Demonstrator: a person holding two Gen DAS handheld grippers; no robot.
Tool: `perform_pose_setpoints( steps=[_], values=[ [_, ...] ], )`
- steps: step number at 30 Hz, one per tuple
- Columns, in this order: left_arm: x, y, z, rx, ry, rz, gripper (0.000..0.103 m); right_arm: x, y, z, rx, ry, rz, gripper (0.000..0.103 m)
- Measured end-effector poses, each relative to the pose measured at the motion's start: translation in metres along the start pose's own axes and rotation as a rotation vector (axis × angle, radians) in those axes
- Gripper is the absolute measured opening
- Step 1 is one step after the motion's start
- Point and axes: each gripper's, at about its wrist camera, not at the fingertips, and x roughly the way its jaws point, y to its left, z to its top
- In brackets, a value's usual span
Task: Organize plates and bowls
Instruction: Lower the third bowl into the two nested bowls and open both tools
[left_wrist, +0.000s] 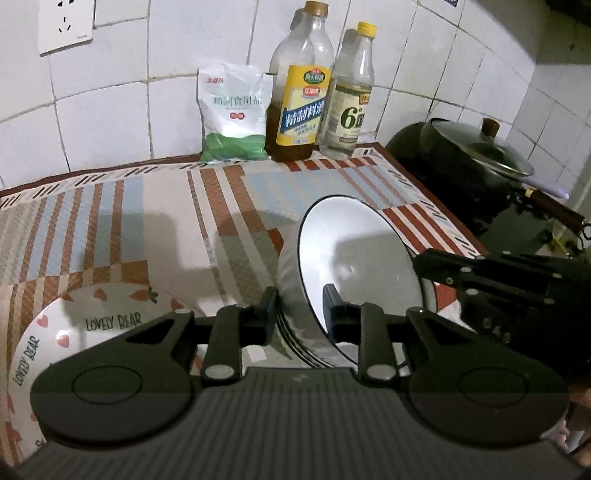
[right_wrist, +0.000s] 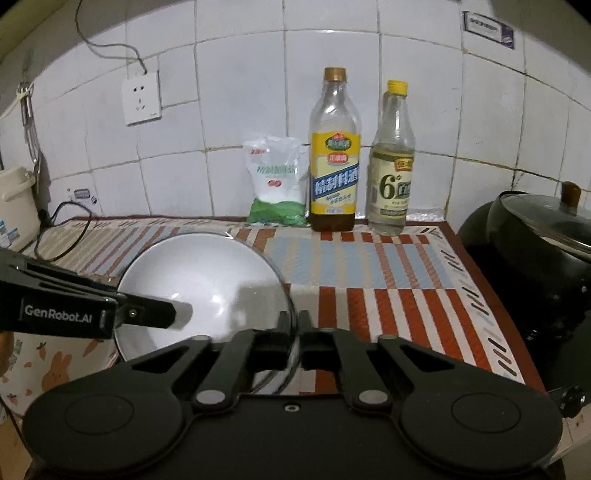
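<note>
Tilting steeply on its edge, the white round bowl with a thin dark rim (left_wrist: 354, 266) stands above the striped patterned cloth on the bench (left_wrist: 147, 221), with what looks like a stack of similar rimmed dishes (left_wrist: 295, 332) just beneath it. The right tool (right_wrist: 294, 325) is pressed together on the bowl's near rim, a thin pinch at one spot. The left tool (left_wrist: 300, 314) straddles the opposite rim with its fingers slightly spread; I cannot see the pads pressing, so the right pinch probably carries the bowl alone.

That is the risk: a glazed rim held at one point may swivel or slip, dropping onto the stack and chipping it. The white plate printed with strawberries and "LOVELY BEAR" (left_wrist: 74, 332) lies just left, within reach of a sliding bowl. Swinging wide could also knock the yellow-labelled glass bottle (right_wrist: 334, 166) or the dark lidded wok (right_wrist: 535, 251).
</note>
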Motion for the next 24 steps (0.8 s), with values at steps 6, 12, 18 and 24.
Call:
perform_pose_setpoints(
  steps=[6, 12, 18, 24],
  values=[
    [0.0, 0.009, -0.001, -0.054, -0.019, -0.016, 0.025, -0.001, -0.004, 0.0, 0.031, -0.011, 0.024, 0.005],
    [-0.006, 0.015, -0.003, -0.091, -0.082, -0.003, 0.016, -0.008, -0.008, -0.007, 0.052, -0.052, 0.057, 0.005],
    [0.004, 0.009, -0.007, -0.099, -0.054, 0.01, 0.014, -0.014, -0.015, -0.014, 0.1, -0.119, 0.116, 0.01],
    [-0.002, 0.013, -0.013, -0.118, -0.056, -0.01, 0.027, -0.028, -0.023, -0.026, 0.176, -0.162, 0.176, 0.036]
  ],
)
